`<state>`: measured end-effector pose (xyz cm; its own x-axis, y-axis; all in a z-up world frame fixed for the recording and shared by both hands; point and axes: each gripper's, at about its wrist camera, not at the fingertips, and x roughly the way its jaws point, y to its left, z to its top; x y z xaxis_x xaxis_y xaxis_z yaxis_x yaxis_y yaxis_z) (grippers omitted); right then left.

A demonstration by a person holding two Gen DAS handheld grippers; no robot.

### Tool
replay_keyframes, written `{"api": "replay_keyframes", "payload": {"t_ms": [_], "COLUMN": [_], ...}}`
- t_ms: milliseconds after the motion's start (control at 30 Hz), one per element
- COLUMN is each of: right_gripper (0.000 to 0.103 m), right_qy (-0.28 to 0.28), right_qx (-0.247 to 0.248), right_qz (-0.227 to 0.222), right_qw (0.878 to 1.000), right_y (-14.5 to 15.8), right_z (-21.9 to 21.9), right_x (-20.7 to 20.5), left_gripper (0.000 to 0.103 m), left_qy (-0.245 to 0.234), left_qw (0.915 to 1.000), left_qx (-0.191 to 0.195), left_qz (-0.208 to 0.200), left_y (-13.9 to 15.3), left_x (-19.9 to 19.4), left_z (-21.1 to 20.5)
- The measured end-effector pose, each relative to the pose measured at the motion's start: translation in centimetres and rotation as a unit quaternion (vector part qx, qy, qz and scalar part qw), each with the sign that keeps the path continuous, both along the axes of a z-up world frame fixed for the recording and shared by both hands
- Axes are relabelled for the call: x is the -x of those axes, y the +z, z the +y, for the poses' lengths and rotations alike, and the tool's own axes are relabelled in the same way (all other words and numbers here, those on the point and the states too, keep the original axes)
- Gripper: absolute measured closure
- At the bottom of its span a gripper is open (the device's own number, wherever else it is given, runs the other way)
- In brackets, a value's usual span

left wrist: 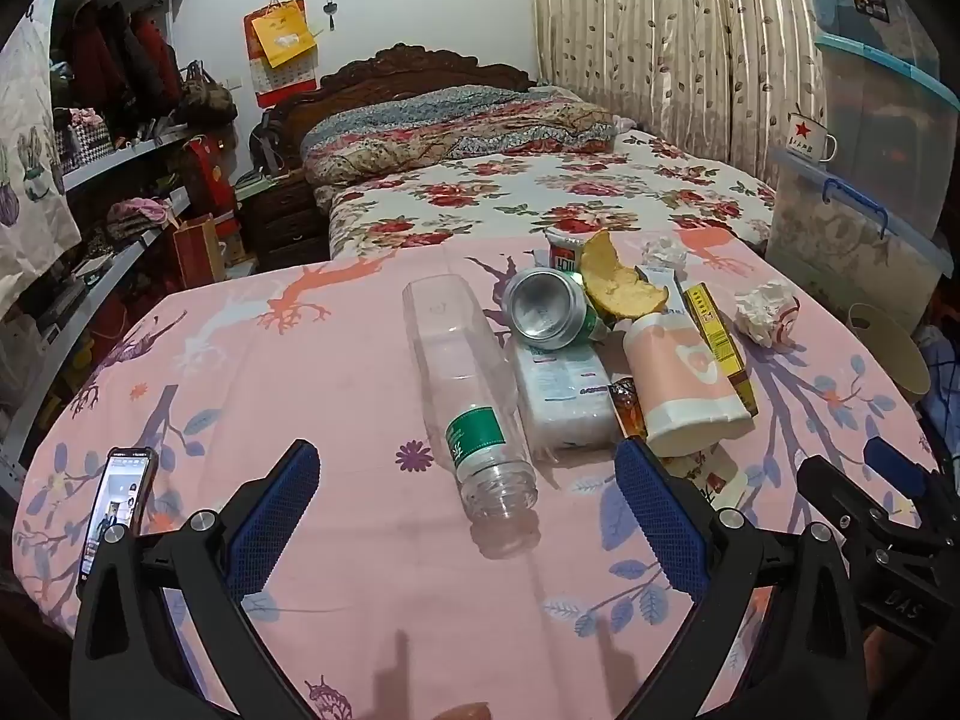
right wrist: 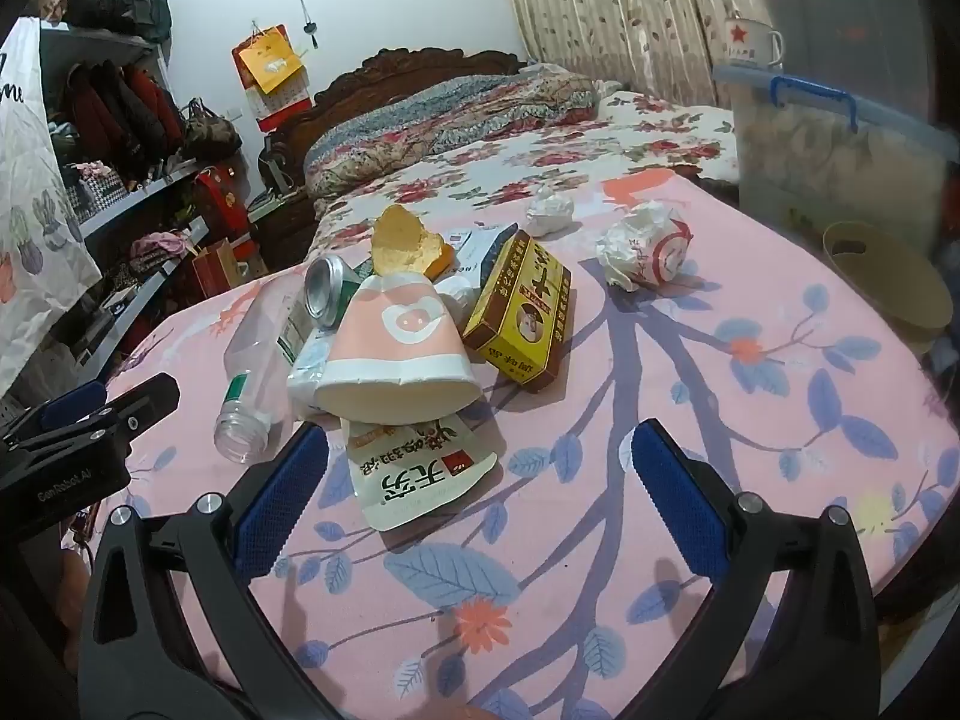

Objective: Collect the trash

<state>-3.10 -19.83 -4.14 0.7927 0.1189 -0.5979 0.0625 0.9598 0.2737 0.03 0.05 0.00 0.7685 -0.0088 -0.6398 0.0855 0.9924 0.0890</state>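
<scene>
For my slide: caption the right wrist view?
Open right gripper above a white snack wrapper, beside a tipped pink paper cup.

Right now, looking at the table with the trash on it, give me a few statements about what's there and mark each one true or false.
1. The clear plastic bottle lies on its side with no cap on. True.
2. The left gripper is shut on the bottle. False: its jaws stand wide open and hold nothing.
3. The metal can stands upright. False: it lies tipped on the pile.
4. The yellow box lies beside the pink paper cup. True.
5. The right gripper holds a crumpled paper ball. False: it is open and empty; the ball lies on the tablecloth.
</scene>
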Motion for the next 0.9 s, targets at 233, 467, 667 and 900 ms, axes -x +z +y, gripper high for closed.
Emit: {"api": "replay_keyframes", "payload": {"t_ms": [233,467,667,900], "right_gripper": [0.003,0.003,0.003,0.003], "right_qy": [-0.003,-0.006,-0.005,0.009], "right_qx": [-0.001,-0.003,-0.012,-0.025], "right_qz": [-0.002,-0.001,-0.031,-0.065], "right_qw": [1.0,1.0,0.999,0.998], "right_y": [0.0,-0.3,0.6,1.2], "right_z": [-0.2,-0.6,-0.6,-0.5], "right_x": [0.1,0.1,1.6,3.5], "left_gripper": [0.009,0.009,0.009,0.009], "left_qy": [-0.013,-0.013,-0.008,-0.029], "left_qw": [0.9999,0.9988,0.995,0.9925], "left_qx": [0.007,0.043,0.081,0.085], "left_qz": [0.003,-0.02,-0.058,-0.082], "left_y": [0.0,-0.3,-0.6,-0.7], "left_x": [-0.1,0.5,2.4,4.9], "left_z": [-0.1,0.3,1.1,0.8]}}
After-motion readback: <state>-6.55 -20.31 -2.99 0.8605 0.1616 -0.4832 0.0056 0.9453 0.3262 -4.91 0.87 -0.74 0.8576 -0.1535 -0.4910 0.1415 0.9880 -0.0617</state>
